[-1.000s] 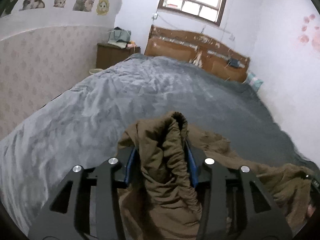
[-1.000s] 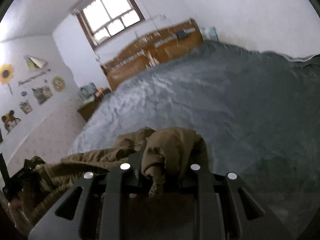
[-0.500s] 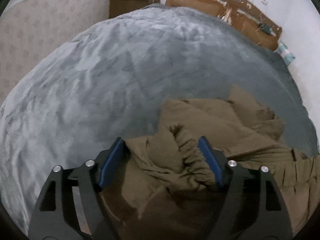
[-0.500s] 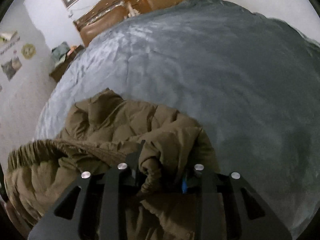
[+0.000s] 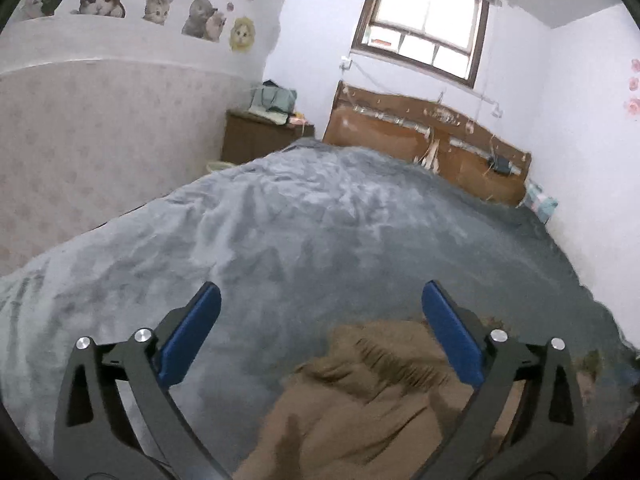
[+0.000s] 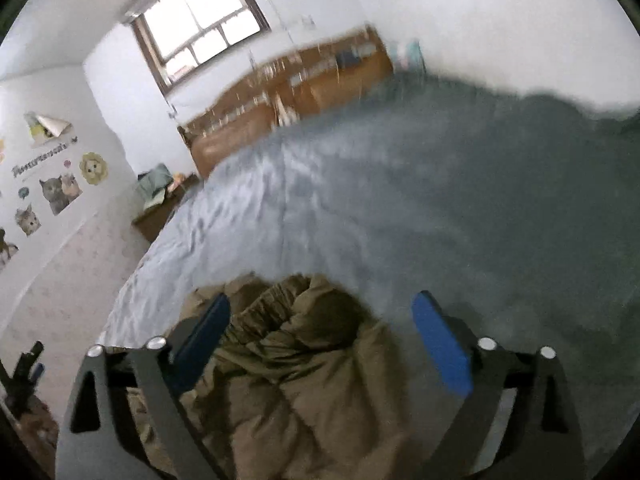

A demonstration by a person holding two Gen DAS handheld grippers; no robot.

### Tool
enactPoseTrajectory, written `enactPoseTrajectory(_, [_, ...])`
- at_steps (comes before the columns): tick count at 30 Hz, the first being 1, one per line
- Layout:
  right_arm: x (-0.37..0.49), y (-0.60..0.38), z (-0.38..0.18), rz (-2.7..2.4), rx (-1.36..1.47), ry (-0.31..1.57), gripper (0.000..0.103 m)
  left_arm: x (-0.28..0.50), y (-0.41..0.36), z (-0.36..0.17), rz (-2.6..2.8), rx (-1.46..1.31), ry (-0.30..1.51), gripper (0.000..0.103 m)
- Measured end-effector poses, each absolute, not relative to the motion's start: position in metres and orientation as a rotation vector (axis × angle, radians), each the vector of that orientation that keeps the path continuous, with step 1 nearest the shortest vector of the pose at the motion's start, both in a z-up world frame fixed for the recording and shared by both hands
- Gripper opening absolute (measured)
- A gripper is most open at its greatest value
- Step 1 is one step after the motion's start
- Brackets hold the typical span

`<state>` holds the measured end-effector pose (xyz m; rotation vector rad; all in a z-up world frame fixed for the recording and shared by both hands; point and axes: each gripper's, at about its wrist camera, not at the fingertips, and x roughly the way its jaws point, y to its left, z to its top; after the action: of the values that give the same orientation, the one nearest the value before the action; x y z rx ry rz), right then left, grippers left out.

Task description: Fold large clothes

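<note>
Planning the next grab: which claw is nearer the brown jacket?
Right. The right claw straddles the brown jacket, opening; the left claw, also opening, has it mostly toward its right finger.

We see a home bedroom: a wide bed under a grey blanket [image 5: 304,224], a wooden headboard [image 5: 424,144] beneath a window [image 5: 424,28], a bedside cabinet [image 5: 260,140] bearing bags, and cat stickers [image 5: 200,16] on the wall.

Black jaws, blue pads [image 5: 452,336], silver screws [image 5: 498,335]

Brown padded coat [image 6: 304,380] lies crumpled on bed.
</note>
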<state>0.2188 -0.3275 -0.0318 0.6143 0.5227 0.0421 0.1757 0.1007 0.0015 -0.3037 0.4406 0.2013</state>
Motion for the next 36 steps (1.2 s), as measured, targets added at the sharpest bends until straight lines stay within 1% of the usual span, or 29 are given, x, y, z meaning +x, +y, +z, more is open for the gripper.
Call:
enactPoseTrajectory(2, [0.215,-0.331,-0.036,0.020,0.568,0.537,0.099,0.183,0.104,-0.013,0.176,-0.268,0.550,0.100])
enactPoseTrajectory(4, [0.219,-0.333,-0.048,0.020,0.540,0.599,0.099,0.191,0.105,-0.032,0.215,-0.191,0.639,0.100])
enactPoseTrajectory(6, [0.226,-0.333,-0.061,0.035,0.521,0.659,0.099,0.197,0.109,-0.046,0.180,-0.198,0.712,0.100])
enactPoseTrajectory(9, [0.232,-0.330,-0.068,0.057,0.500,0.676,0.099,0.202,0.115,-0.063,-0.002,-0.358,0.747,0.100])
enactPoseTrajectory(10, [0.234,-0.327,-0.070,0.071,0.497,0.684,0.099,0.202,0.114,-0.066,-0.032,-0.371,0.752,0.100])
enactPoseTrajectory(13, [0.245,-0.309,-0.082,0.129,0.435,0.748,0.099,0.208,0.095,-0.070,-0.032,-0.234,0.749,0.100])
enactPoseTrajectory(18, [0.259,-0.283,-0.105,0.211,0.361,0.848,0.099,0.219,0.082,-0.082,-0.052,-0.150,0.787,0.099])
enactPoseTrajectory(20, [0.261,-0.286,-0.110,0.216,0.392,0.863,0.099,0.225,0.077,-0.088,-0.065,-0.132,0.812,0.093])
enactPoseTrajectory(22, [0.267,-0.288,-0.115,0.225,0.447,0.893,0.098,0.230,0.073,-0.093,-0.082,-0.131,0.843,0.078])
enactPoseTrajectory(23, [0.268,-0.289,-0.117,0.232,0.468,0.911,0.097,0.233,0.072,-0.094,-0.092,-0.139,0.853,0.073])
enactPoseTrajectory(24, [0.271,-0.289,-0.119,0.241,0.479,0.919,0.089,0.234,0.069,-0.096,-0.095,-0.142,0.860,0.067])
enactPoseTrajectory(25, [0.272,-0.287,-0.121,0.266,0.484,0.927,0.070,0.237,0.065,-0.096,-0.091,-0.140,0.863,0.061])
enactPoseTrajectory(26, [0.273,-0.285,-0.121,0.282,0.478,0.924,0.064,0.239,0.060,-0.095,-0.089,-0.132,0.858,0.057])
enactPoseTrajectory(27, [0.272,-0.282,-0.119,0.291,0.465,0.916,0.047,0.241,0.057,-0.094,-0.083,-0.113,0.847,0.048])
enactPoseTrajectory(28, [0.270,-0.280,-0.114,0.298,0.447,0.902,0.034,0.239,0.055,-0.091,-0.071,-0.096,0.829,0.038])
enactPoseTrajectory(29, [0.268,-0.279,-0.110,0.298,0.433,0.886,0.030,0.238,0.054,-0.087,-0.057,-0.090,0.812,0.033])
enactPoseTrajectory(30, [0.265,-0.279,-0.105,0.293,0.422,0.871,0.025,0.236,0.056,-0.081,-0.031,-0.095,0.781,0.023])
enactPoseTrajectory(31, [0.263,-0.279,-0.097,0.280,0.409,0.842,0.022,0.234,0.060,-0.073,-0.005,-0.116,0.741,0.017])
enactPoseTrajectory(33, [0.258,-0.280,-0.085,0.260,0.399,0.793,0.020,0.217,0.069,-0.058,0.019,-0.155,0.664,0.014])
enactPoseTrajectory(36, [0.244,-0.291,-0.060,0.219,0.416,0.688,0.019,0.198,0.068,-0.034,0.027,-0.152,0.540,0.012])
